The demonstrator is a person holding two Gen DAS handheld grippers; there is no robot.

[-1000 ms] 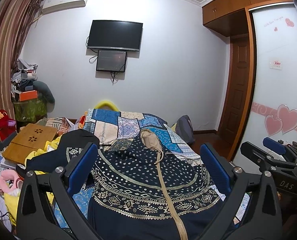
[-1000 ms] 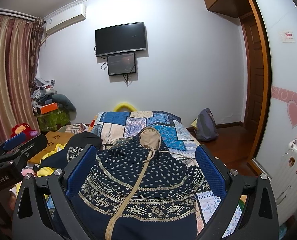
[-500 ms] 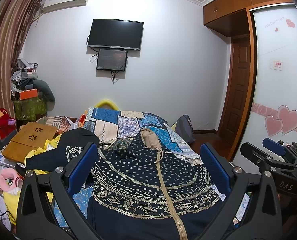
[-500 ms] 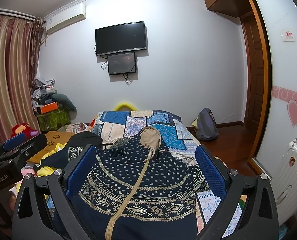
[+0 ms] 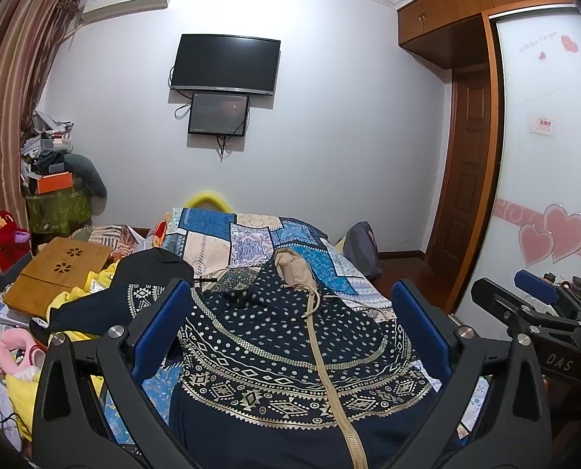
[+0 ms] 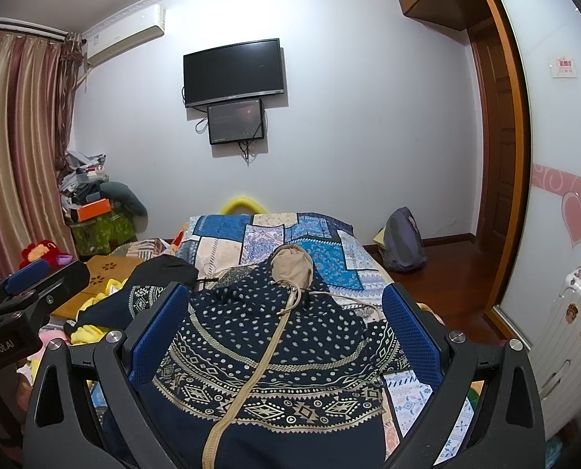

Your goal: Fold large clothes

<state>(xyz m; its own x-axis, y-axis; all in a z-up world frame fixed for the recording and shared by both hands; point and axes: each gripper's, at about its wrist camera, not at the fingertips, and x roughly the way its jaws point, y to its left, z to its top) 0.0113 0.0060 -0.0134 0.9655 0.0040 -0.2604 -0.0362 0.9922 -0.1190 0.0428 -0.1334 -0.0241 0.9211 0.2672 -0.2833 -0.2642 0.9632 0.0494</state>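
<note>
Navy hooded jacket, gold-patterned, tan hood and zipper, lies spread across the near end of the bed. Left hand-held gripper and right hand-held gripper both hover above it, jaws wide apart, empty. Left view alone shows "DAS" on the right tool; right view alone shows "GenRobot.AI" on the left tool and a white suitcase.

My own frames cover both lower corners of each view, so the near hem of the navy hoodie runs off the bottom edge. The hoodie hides most of the patchwork bed. Its left sleeve vanishes behind my left fingers. The small label on the wardrobe door is too small to read.
</note>
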